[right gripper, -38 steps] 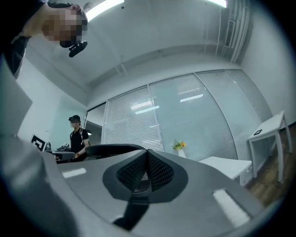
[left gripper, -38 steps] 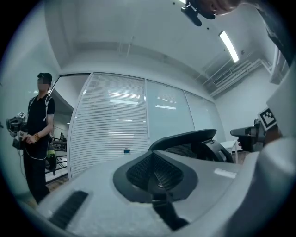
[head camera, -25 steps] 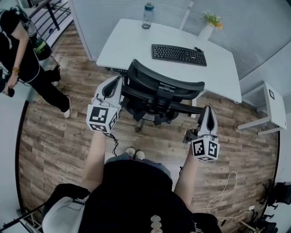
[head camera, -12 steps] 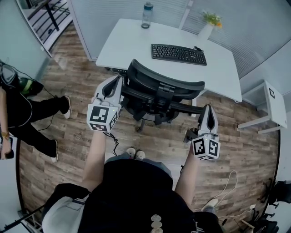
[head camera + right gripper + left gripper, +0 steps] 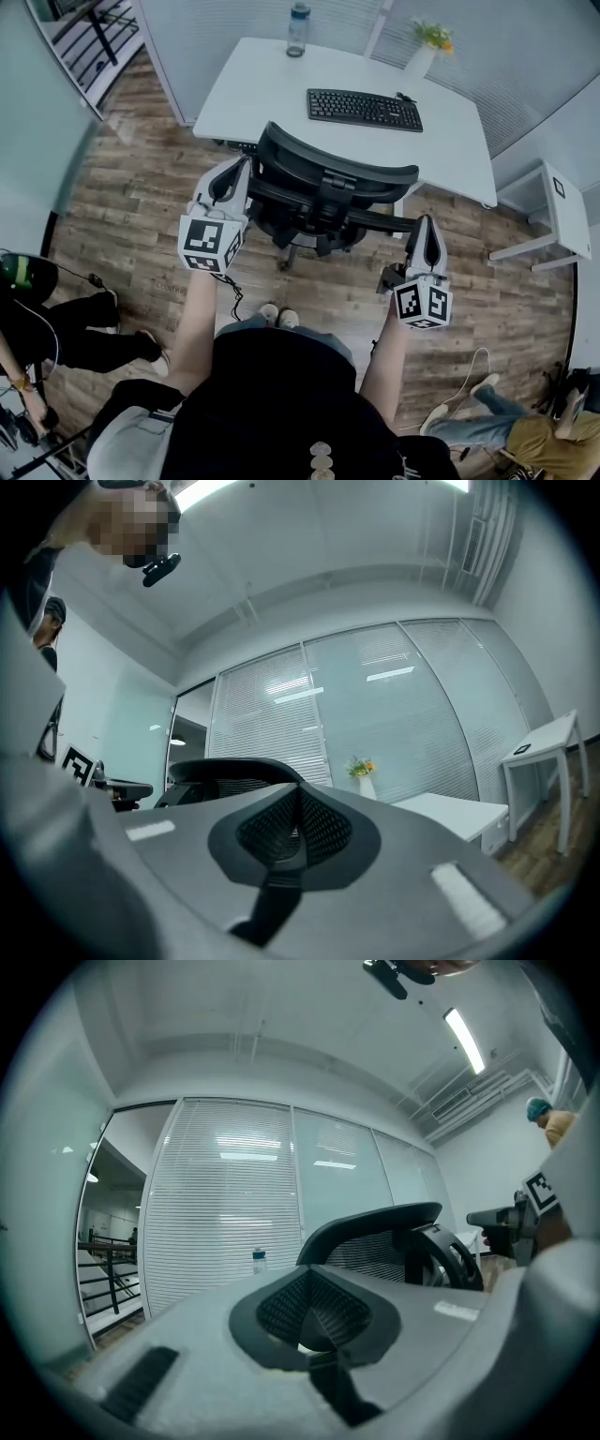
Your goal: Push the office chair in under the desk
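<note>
Both tools are up at the office chair (image 5: pixel 328 183) here. The left gripper (image 5: pixel 246 161) is pinched fully together on nothing, and the right gripper (image 5: pixel 427 223) is pressed together and empty as well.

The chair is sitting between the two tools, just right of the left tips and just left of the right tips. Whether either tip is actually touching the frame, I cannot tell.

Beyond both tips the desk (image 5: pixel 272 84) is waiting, with a keyboard (image 5: pixel 365 110) on top. The chair is parked right at its near edge, but the backrest (image 5: pixel 333 167) and the wheeled base (image 5: pixel 292 251) are showing out on the tools' side of that edge. So I am judging it part way in at best, with more pushing away from the tools left to do. How much of the seat is already under the top is hidden.

The chair is facing the desk, with its back turned to the tools. The backrest's long axis is running crosswise from one gripper to the other, roughly parallel to the desk's near edge, its right end sitting a little nearer the person.
</note>
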The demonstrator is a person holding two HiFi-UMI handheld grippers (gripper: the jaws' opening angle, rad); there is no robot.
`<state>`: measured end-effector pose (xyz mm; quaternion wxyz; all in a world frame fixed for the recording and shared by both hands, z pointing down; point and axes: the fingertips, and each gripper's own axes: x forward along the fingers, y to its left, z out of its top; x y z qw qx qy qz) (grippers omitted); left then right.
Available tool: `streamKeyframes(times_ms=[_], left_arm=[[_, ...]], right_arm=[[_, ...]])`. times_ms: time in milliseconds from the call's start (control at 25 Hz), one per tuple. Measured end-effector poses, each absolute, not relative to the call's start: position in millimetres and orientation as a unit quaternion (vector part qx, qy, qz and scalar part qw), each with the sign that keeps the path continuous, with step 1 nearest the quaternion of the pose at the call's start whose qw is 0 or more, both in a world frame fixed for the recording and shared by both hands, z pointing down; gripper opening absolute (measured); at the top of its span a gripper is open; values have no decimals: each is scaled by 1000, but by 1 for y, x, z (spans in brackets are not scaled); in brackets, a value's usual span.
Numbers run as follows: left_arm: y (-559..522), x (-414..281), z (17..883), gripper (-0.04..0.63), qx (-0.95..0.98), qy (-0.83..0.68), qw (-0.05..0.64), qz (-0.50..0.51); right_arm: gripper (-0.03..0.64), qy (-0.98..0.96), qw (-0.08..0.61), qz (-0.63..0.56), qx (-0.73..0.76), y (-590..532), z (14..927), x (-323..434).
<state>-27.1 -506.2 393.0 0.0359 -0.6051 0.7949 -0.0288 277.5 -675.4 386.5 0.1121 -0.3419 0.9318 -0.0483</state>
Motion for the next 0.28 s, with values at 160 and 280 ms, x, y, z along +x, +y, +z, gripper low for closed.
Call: streamKeyframes(times_ms=[160,280], left_arm=[[-508,-26,396,8,-606,794,34,-34],[-508,-26,399,8,-606,794,31,-37]], right_arm=[[8,932,110,-50,-341,-676,389,276],[8,932,109,-52,-341,-676,391,276]])
